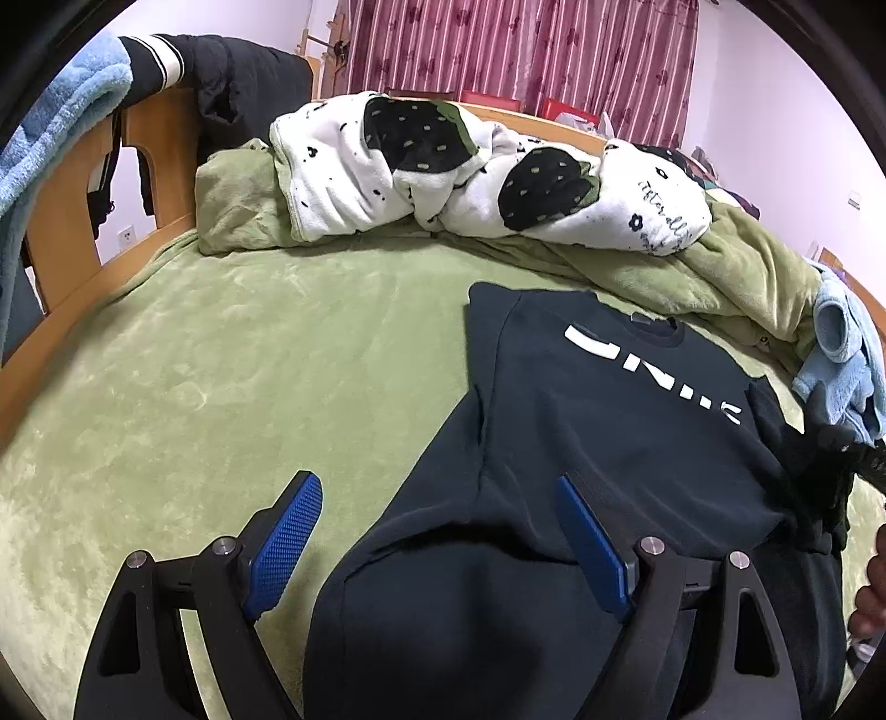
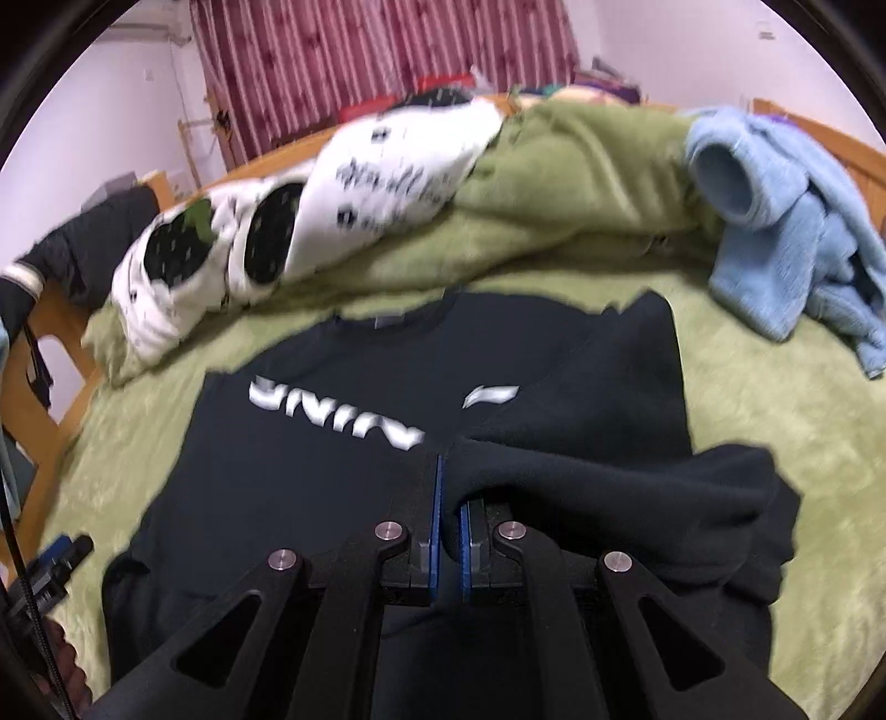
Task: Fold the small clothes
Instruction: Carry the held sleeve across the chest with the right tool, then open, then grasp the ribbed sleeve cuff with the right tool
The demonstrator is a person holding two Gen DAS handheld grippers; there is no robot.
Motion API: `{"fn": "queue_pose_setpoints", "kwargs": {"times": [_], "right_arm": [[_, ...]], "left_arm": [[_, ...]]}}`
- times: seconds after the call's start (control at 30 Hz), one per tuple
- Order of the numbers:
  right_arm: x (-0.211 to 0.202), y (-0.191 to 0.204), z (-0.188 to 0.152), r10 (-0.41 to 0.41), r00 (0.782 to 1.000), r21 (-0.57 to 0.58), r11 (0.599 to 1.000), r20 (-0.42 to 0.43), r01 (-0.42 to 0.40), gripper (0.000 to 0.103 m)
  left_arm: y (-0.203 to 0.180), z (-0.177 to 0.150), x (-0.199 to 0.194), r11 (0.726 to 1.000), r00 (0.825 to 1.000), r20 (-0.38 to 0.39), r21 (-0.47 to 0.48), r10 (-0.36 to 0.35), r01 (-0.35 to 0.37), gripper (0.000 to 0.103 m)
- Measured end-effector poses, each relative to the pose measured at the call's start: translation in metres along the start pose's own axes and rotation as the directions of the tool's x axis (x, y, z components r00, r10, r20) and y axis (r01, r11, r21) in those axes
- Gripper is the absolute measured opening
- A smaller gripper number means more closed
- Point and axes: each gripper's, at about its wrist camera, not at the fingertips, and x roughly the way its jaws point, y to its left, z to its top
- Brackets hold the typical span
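Item: dark sweatshirt (image 2: pixel 332 471), soft, limp, light; grasp at edges. Right gripper (image 2: pixel 449 498) clamps its sleeve, lower centre; left gripper (image 1: pixel 437 543) stands apart.

It was a bedroom in a home. A wooden-framed bed (image 1: pixel 66 232) carried a green plush blanket (image 1: pixel 221 360) and a rumpled white strawberry-print quilt (image 1: pixel 443 171). Red patterned curtains (image 1: pixel 526 50) hung behind it, a wall socket (image 1: pixel 128 236) showed, and clothes were draped over the headboard (image 1: pixel 166 127).
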Motion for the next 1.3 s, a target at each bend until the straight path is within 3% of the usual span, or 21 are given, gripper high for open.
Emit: {"fn": "queue_pose_setpoints", "kwargs": {"times": [0.2, 0.23, 0.33, 0.47, 0.8, 1.07, 1.3], "right_arm": [[0.028, 0.021, -0.021, -0.060, 0.997, -0.111, 0.992, -0.057, 0.053, 0.008], [0.033, 0.023, -0.026, -0.051, 0.995, -0.120, 0.992, -0.088, 0.040, 0.012], [0.034, 0.022, -0.032, 0.021, 0.988, -0.105, 0.994, -0.151, -0.037, 0.035], [0.019, 0.030, -0.036, 0.035, 0.990, -0.156, 0.986, -0.137, -0.057, 0.048], [-0.004, 0.029, -0.037, 0.066, 0.980, -0.168, 0.981, -0.187, -0.098, 0.050], [-0.041, 0.029, -0.036, 0.109, 0.991, -0.186, 0.975, -0.079, -0.122, 0.050], [-0.046, -0.001, -0.023, 0.047, 0.999, -0.106, 0.993, -0.016, -0.049, 0.050]], "left_arm": [[-0.002, -0.005, 0.003, 1.000, 1.000, -0.007, 0.023, 0.005, -0.004, 0.085], [-0.003, -0.005, 0.003, 1.000, 1.000, -0.007, 0.022, 0.002, -0.002, 0.085], [-0.003, -0.005, 0.003, 1.000, 1.000, -0.008, 0.021, 0.001, -0.001, 0.085], [-0.003, -0.005, 0.003, 1.000, 1.000, -0.009, 0.019, -0.001, 0.001, 0.085], [-0.012, -0.003, -0.011, 1.000, 1.000, 0.007, 0.013, -0.019, 0.019, 0.085], [-0.016, -0.003, -0.023, 0.999, 0.999, 0.016, 0.016, -0.030, 0.029, 0.085], [-0.018, 0.000, -0.032, 0.999, 0.999, 0.034, 0.016, -0.029, 0.028, 0.085]]}}
